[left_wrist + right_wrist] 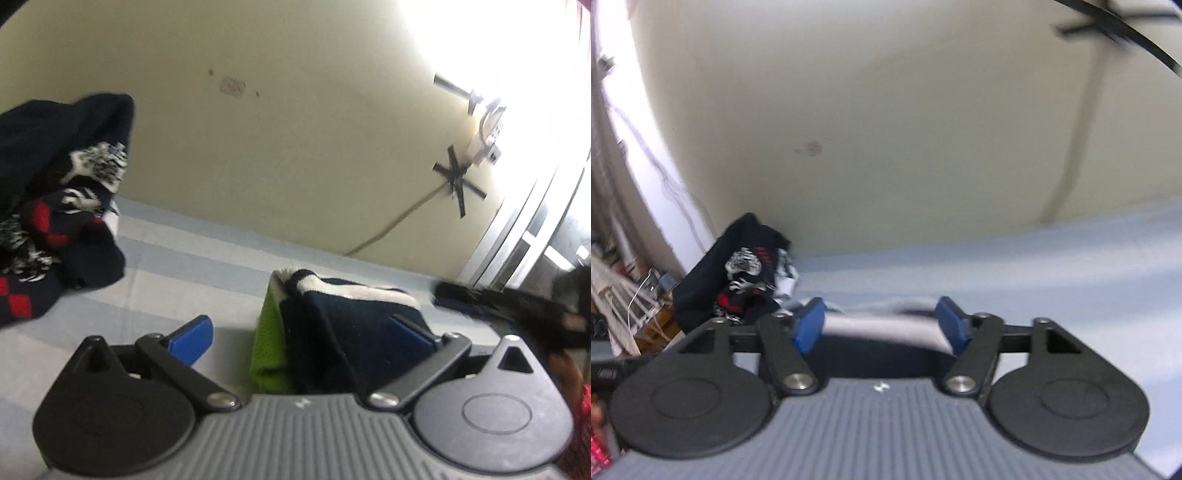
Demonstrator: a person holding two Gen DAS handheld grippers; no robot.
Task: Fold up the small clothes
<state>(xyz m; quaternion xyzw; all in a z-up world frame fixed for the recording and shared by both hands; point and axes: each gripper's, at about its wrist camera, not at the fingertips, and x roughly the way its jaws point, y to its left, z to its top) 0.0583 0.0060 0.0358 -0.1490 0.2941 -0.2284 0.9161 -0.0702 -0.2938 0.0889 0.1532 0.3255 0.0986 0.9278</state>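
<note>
- Two blue pads of my left gripper (301, 338) stand spread wide in the left wrist view, one at 8 o'clock and one at 4 o'clock, pinching nothing.
- Between them rises a folded garment (343, 314), navy with a white band and a green layer on its left side; it touches the right pad and stays apart from the left one.
- It rests on the striped sheet (192, 266), pale blue and grey.
- At 9 o'clock a heap of clothes (59, 206) sits well apart, dark with red diamonds and black-and-white patterns; no writing on it can be read.
- At 2 o'clock black tape crosses (458, 177) hold a cable to the cream wall (295, 129).
- At 3 o'clock my right gripper (517, 306) shows as a dark blur.
- In the right wrist view my right gripper (882, 325) has its pads spread, with a blurred white-and-navy garment (882, 328) lying between them; whether the pads touch it I cannot tell.
- The heap of clothes (738, 273) lies at 9 o'clock against the wall (886, 110).
- A small pale mark on each gripper body is unreadable.
</note>
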